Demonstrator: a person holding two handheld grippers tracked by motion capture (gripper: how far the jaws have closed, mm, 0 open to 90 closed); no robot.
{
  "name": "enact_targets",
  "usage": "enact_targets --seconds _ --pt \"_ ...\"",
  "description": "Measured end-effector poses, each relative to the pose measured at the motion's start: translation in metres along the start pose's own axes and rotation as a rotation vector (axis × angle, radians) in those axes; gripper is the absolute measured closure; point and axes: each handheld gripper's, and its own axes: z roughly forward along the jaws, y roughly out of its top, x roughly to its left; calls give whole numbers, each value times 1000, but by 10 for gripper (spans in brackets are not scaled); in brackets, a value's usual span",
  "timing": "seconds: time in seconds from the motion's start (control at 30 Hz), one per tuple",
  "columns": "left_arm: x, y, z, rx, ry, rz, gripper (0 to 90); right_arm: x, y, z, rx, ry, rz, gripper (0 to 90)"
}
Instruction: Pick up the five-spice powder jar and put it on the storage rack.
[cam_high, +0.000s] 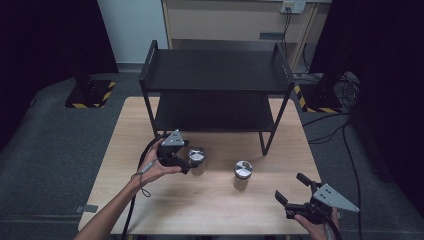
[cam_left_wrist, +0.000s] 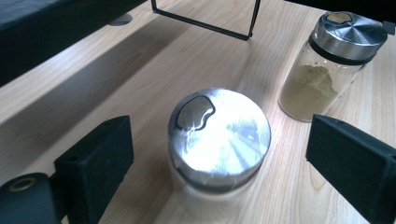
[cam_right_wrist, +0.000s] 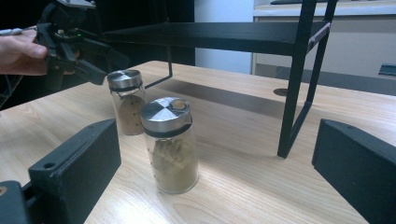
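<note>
**High view: left jaws straddling the near spice jar, not yet gripping**

High view puts my left gripper (cam_high: 186, 159) right at the left spice jar (cam_high: 196, 160), which stands upright on the wooden table (cam_high: 150, 200) just in front of the black two-tier shelf (cam_high: 215, 70). Left gripper view settles the key relation — the jar's steel lid (cam_left_wrist: 219, 135) sits dead between my two black jaws and below them, so I'm looking down on it at a slant. Jaws are spread wide, clear gaps on both sides, pads not touching glass; nothing held. Jar's long axis is vertical, so I judge the coming move as a drop lower around the body, then a squeeze across it.

Second jar (cam_high: 242, 175), tan powder inside, same steel cap, stands upright to the right, well apart from the first. My right gripper (cam_high: 295, 192) hovers near the table's front right corner, jaws wide apart and empty, facing that second jar from a distance. Left hand is clearly the nearer one to the first jar — right hand is nearer the second.

Surface: pale wood grain, smooth, bare apart from the jars and shelf. Both shelf tiers look empty. Room is dim — grey carpet, dark curtains, hazard-striped stand bases (cam_high: 90, 95), cables on the floor at right.
</note>
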Motion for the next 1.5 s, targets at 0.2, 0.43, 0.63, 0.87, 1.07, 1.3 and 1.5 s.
enact_targets --seconds 0.2,0.43,0.63,0.87,1.07,1.3,1.5 --pt "2 -1 13 10 -12 17 128 0 0 0 -2 -1 1 16" --pt "3 -7 20 1 -8 41 260 0 0 0 -2 -2 2 17" --pt "3 -7 20 -8 -8 43 338 0 0 0 0 -1 1 16" --pt "1 -4 15 -16 -27 39 339 -1 0 0 2 0 1 16" --pt "0 17 -4 -9 -62 74 339 0 0 1 5 3 2 16" --pt "1 42 -35 -7 -93 79 339 -1 1 2 13 9 1 16" --pt "2 63 -65 -13 -103 81 339 -1 1 4 18 15 1 14"
